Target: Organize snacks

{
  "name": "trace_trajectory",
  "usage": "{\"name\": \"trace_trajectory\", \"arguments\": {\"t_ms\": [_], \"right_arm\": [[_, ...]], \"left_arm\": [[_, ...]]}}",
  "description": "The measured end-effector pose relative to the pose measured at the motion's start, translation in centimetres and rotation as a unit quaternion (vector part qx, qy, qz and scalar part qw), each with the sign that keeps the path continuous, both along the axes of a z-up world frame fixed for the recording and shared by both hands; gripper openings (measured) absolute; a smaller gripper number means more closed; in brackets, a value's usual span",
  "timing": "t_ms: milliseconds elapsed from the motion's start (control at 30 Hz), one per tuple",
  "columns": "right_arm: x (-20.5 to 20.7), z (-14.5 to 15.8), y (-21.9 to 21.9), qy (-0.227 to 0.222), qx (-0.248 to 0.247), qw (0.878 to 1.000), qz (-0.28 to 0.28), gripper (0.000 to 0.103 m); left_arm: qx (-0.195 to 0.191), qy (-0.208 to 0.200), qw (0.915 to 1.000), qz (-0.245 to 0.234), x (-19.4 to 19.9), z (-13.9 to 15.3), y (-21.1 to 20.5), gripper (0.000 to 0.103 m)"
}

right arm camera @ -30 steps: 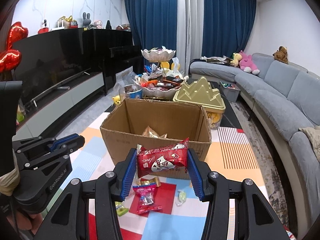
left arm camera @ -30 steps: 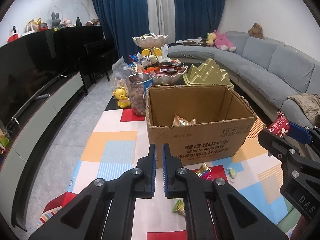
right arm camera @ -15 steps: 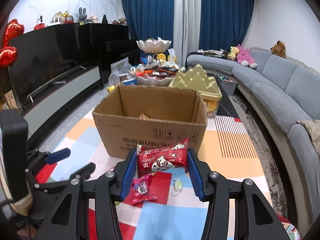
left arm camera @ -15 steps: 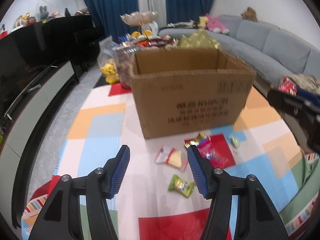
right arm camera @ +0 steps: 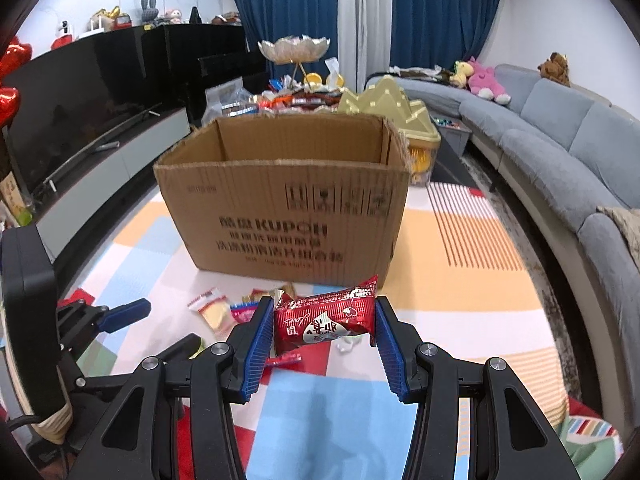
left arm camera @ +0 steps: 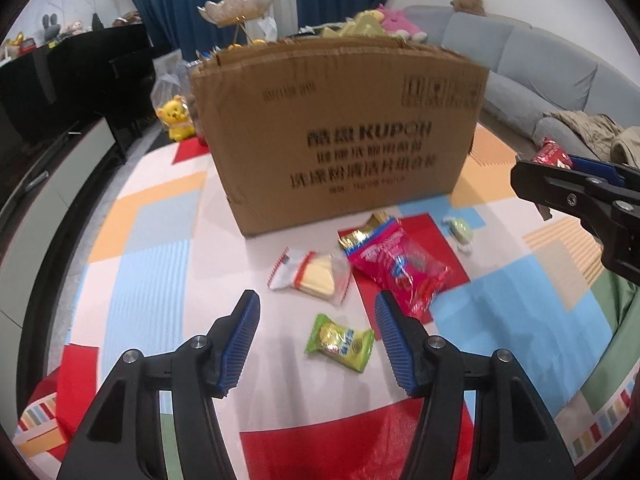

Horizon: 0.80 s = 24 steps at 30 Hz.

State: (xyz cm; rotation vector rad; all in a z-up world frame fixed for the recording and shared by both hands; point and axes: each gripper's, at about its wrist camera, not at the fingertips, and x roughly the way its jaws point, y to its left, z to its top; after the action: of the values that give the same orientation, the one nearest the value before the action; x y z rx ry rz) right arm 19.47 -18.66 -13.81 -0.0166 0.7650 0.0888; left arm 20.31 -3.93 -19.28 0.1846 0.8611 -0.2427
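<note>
Snacks mostly unsorted: right gripper (right arm camera: 324,334) jaws clamped on red packet (right arm camera: 325,318), left gripper (left arm camera: 316,338) jaws apart over green candy (left arm camera: 340,342) on mat, with wafer pack (left arm camera: 310,274), pink bag (left arm camera: 400,266) lying near cardboard box (left arm camera: 340,136).

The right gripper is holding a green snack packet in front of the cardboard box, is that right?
Not quite. The right wrist view shows the right gripper shut on a red snack packet, not a green one; it is in front of the cardboard box.
</note>
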Motion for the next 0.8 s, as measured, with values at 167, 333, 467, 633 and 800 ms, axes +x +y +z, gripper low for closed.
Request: {"name": "trace_trajectory", "arguments": {"t_ms": [167, 333, 467, 633, 800], "right_arm": [[0.3, -1.4, -0.1, 0.013, 0.001, 1.0, -0.001, 0.05], [0.4, -2.1, -0.3, 0.023, 0.003, 1.0, -0.004, 0.05], [0.7, -3.0, -0.4, 0.033, 0.006, 0.999, -0.006, 0.05], [0.9, -3.4, -0.4, 0.039, 0.008, 0.999, -0.007, 0.05], [1.0, -3.4, -0.5, 0.04, 0.013, 0.999, -0.01, 0.05]], "left_arm": [[0.002, 0.018, 0.9997, -0.014, 0.3, -1.5, -0.4, 0.058], [0.004, 0.03, 0.9992, -0.027, 0.4, -2.7, -0.7, 0.058], [0.004, 0.041, 0.9986, -0.033, 0.7, -3.5, -0.8, 0.057], [0.002, 0.048, 0.9981, -0.038, 1.1, -4.2, -1.0, 0.05], [-0.003, 0.04, 0.9981, -0.047, 0.7, -4.4, -1.5, 0.038]]}}
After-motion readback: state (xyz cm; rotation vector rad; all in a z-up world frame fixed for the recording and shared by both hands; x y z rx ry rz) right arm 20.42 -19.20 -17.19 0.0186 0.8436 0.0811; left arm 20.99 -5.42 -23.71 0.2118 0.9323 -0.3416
